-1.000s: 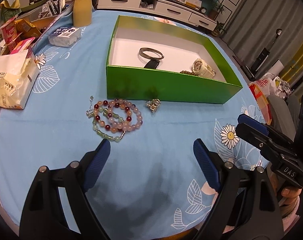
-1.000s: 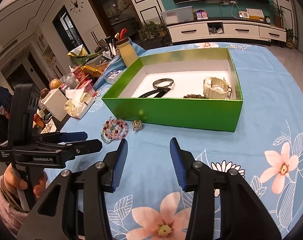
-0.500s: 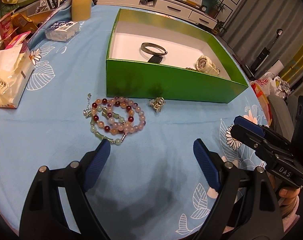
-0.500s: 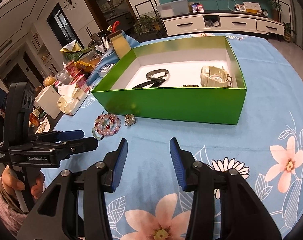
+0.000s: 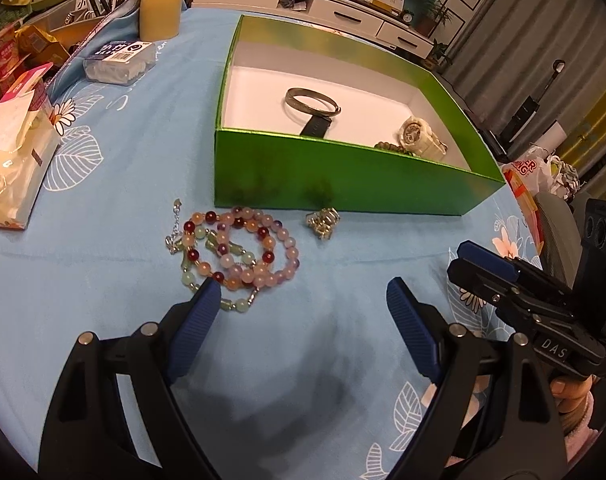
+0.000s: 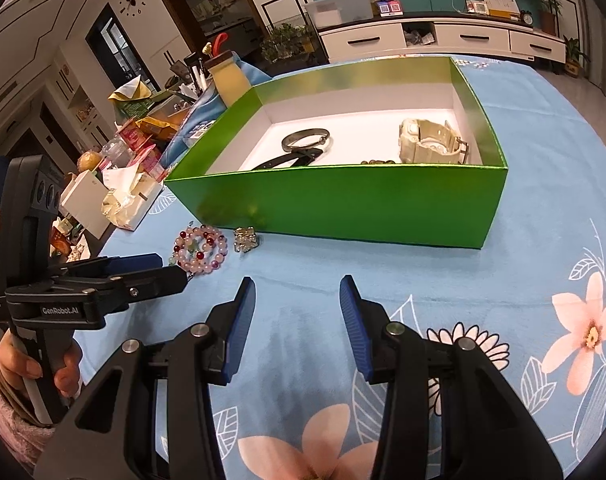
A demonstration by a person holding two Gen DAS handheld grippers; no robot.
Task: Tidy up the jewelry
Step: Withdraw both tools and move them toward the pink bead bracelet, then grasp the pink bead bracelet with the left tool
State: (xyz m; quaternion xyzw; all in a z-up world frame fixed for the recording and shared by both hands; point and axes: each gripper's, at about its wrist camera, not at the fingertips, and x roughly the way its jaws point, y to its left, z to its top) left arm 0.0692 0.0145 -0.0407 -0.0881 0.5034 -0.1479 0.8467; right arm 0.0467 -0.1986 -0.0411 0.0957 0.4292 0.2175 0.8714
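Note:
A pile of beaded bracelets (image 5: 235, 252) in pink, red and pale green lies on the blue cloth in front of the green box (image 5: 343, 184). A small silver trinket (image 5: 323, 222) rests to their right. My left gripper (image 5: 299, 300) hovers open just short of the beads, its left fingertip over their near edge. In the box lie a metal bangle (image 5: 309, 100), a dark strap, a pale watch (image 5: 421, 138) and a dark bead string. My right gripper (image 6: 297, 300) stands open over bare cloth, right of the beads (image 6: 201, 246) and trinket (image 6: 246, 239).
A tissue pack (image 5: 11, 152), a clear plastic case (image 5: 119, 60), a yellow jar (image 5: 159, 4) and snack clutter crowd the table's left side. The table edge curves away at the right, with bags and a chair beyond it. A hand (image 6: 27, 364) holds the left gripper's grip.
Both grippers have drifted forward and lower toward the jewelry in front of the box. The beads now sit right at the left gripper's tips. Jaw openings look unchanged.

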